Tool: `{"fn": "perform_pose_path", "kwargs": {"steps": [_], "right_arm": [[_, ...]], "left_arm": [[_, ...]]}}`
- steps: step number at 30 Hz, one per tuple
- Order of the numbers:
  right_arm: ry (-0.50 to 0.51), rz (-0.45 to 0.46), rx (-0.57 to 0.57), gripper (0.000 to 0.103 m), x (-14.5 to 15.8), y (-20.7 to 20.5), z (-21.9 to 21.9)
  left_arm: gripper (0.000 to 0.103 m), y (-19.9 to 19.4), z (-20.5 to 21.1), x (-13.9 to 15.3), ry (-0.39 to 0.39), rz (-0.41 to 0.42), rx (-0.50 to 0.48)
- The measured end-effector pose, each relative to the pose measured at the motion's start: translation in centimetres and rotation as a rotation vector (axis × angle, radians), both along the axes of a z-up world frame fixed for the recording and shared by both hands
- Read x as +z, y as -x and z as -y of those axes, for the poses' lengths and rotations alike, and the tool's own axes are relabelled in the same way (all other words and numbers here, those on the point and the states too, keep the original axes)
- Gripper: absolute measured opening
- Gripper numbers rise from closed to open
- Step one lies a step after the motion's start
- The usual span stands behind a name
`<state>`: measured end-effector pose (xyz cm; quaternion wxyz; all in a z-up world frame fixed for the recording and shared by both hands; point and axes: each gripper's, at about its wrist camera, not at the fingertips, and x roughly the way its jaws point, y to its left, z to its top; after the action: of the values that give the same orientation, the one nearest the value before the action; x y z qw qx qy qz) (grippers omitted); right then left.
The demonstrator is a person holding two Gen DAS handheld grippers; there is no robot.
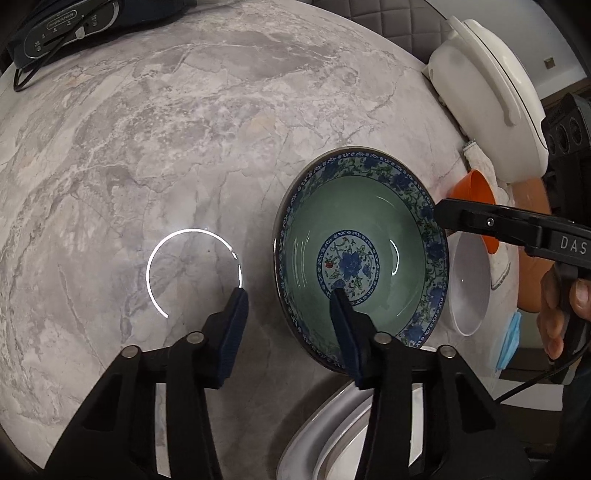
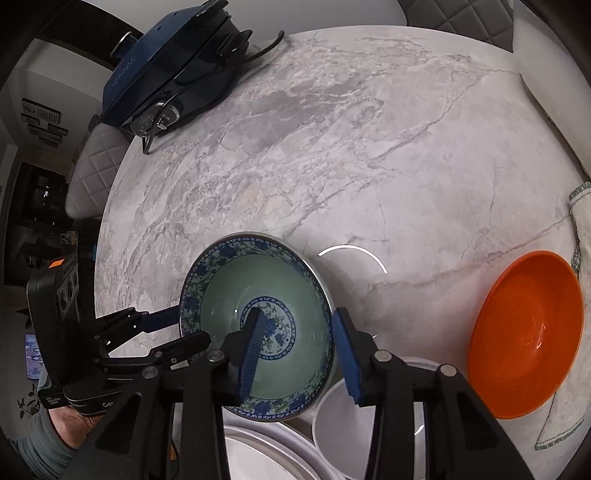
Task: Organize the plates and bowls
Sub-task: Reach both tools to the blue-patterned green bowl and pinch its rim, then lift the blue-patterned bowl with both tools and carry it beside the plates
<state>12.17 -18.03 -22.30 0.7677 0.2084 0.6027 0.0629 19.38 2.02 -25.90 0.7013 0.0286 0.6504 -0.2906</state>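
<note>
A green bowl with a blue floral rim (image 1: 360, 254) (image 2: 258, 325) stands on the marble table. My left gripper (image 1: 288, 306) is open and straddles the bowl's left rim, one finger inside and one outside. My right gripper (image 2: 297, 326) is open and straddles the bowl's right rim the same way. The right gripper also shows in the left wrist view (image 1: 454, 216) at the bowl's far edge. The left gripper also shows in the right wrist view (image 2: 173, 328). A small white bowl (image 2: 347, 432) (image 1: 471, 288), an orange bowl (image 2: 528, 336) (image 1: 476, 195) and white plates (image 2: 266, 454) (image 1: 328, 435) lie nearby.
A dark blue appliance with a cord (image 2: 166, 66) (image 1: 62, 26) sits at the table's far left. A white appliance (image 1: 491, 92) stands at the right edge. A cloth (image 2: 580, 295) lies under the orange bowl. A blue face mask (image 1: 511, 339) lies at the right.
</note>
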Motion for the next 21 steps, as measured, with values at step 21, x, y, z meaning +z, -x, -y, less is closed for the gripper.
{"fn": "perform_pose_path", "kwargs": {"steps": [21], "right_arm": [[0.123,-0.165,0.074,0.013,-3.2,-1.4,-1.0]], "left_arm": [[0.015,0.1,1.3,-2.0,0.001,-0.029,-0.028]]}}
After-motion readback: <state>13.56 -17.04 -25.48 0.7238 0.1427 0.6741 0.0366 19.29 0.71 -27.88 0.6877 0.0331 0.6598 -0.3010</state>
